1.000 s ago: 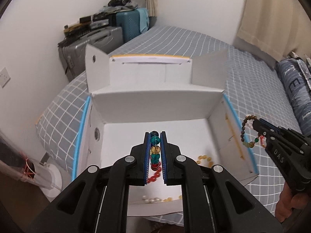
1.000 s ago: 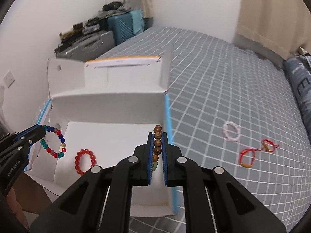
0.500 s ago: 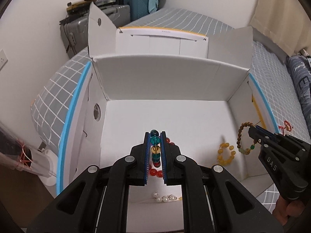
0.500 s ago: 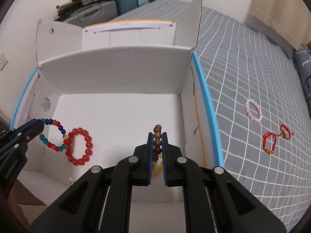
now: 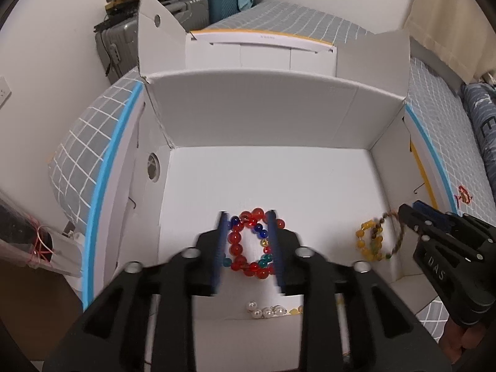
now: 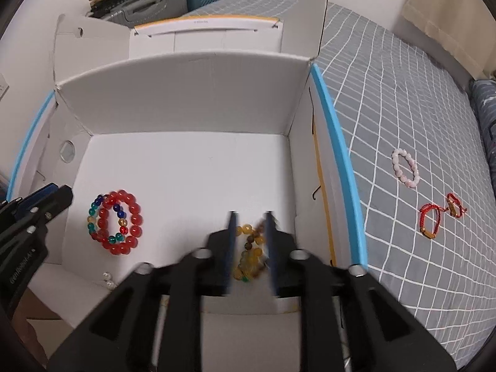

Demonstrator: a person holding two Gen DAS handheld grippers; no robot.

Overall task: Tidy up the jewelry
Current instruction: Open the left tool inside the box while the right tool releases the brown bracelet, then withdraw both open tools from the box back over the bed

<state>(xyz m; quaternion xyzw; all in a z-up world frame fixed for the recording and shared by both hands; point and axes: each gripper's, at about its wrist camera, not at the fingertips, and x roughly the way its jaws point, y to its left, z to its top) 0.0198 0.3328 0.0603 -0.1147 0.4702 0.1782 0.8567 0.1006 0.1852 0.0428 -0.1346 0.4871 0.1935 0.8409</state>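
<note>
A white cardboard box (image 5: 266,114) (image 6: 186,93) stands open on the bed. My left gripper (image 5: 247,217) is open over its floor; the multicoloured bead bracelet (image 5: 263,241) (image 6: 93,217) lies loose across a red bead bracelet (image 5: 238,248) (image 6: 133,217) below it. My right gripper (image 6: 250,217) is open too; the brown bead bracelet (image 6: 259,235) (image 5: 398,241) lies loose on a yellow bead bracelet (image 6: 245,263) (image 5: 365,241) near the right wall. The right gripper also shows in the left wrist view (image 5: 412,214), the left gripper in the right wrist view (image 6: 59,195).
White pearls (image 5: 263,311) lie by the box's near wall. On the grey checked bedspread (image 6: 403,93), right of the box, lie a pink bead bracelet (image 6: 404,167) and two red cord bracelets (image 6: 431,220). Suitcases (image 5: 186,9) stand by the far wall.
Both grippers moved lower into the box and opened. The multicoloured bracelet dropped onto the red one; the brown bracelet dropped onto the yellow one.
</note>
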